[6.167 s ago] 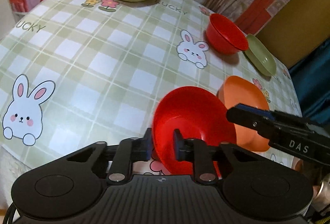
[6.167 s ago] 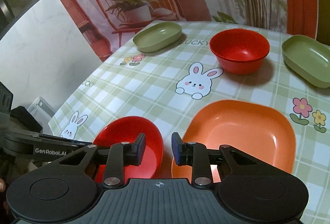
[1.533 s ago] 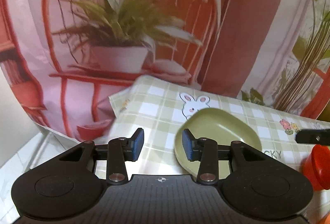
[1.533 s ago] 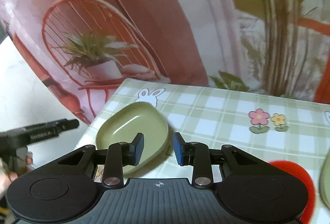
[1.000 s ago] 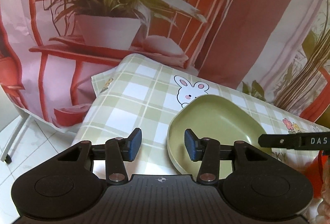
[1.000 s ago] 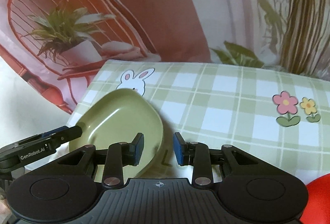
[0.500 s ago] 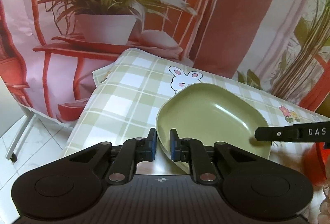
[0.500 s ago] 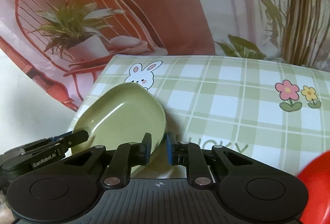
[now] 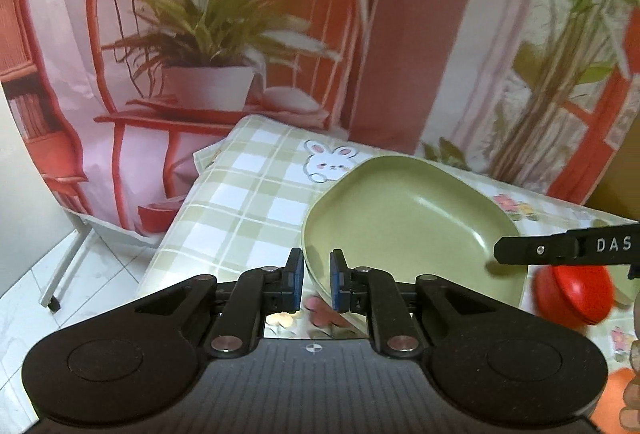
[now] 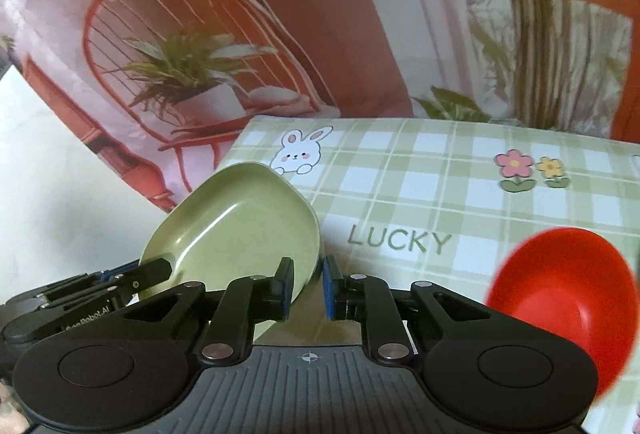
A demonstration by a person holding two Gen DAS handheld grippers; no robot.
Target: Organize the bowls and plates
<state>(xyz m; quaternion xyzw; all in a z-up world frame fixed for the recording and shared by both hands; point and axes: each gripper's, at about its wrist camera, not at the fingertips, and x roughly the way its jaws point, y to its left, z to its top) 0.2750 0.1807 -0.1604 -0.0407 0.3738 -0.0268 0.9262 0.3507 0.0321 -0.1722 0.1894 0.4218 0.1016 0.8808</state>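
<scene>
- Green, matte, rounded-square plastic plate (image 9: 404, 226) clamped at two opposite rim spots: left gripper (image 9: 316, 284) narrowed down onto the near-left rim, right gripper (image 10: 306, 288) pinching the right-hand edge.
- Both sets of jaws nearly closed, thin rim wall between blue pads (image 9: 295, 284) in each wrist view.
- Two-point hold probably chosen because shallow wide plate would tip or twist from a single edge pinch; symmetric grip keeps it steady.
- Plate tilted in right wrist view, far edge higher, appears clear of green-and-white checked vinyl tablecloth (image 10: 420, 186) near the table's far-left corner; contact underneath not visible, so lift-off is a judgement.
- Likely step: carrying this plate to stack with a matching one.
- Just beside, right: glossy red round plastic bowl (image 10: 560, 298), blurred, close to right gripper body. Main clearance concern if plate swings that way.
- Orange dish sliver (image 9: 616, 398) at bottom right of left view, partly behind fingers (image 9: 636, 394) of a hand.
- Table edge drops off just left of plate; slip there means floor tiles (image 9: 48, 274).
- Farther: printed bunny (image 10: 300, 150), flower prints (image 10: 528, 170), "LUCKY" lettering (image 10: 400, 240) on cloth, nothing standing there.
- Farthest: printed backdrop curtain with red chair and potted plant (image 9: 208, 46), no obstruction.
</scene>
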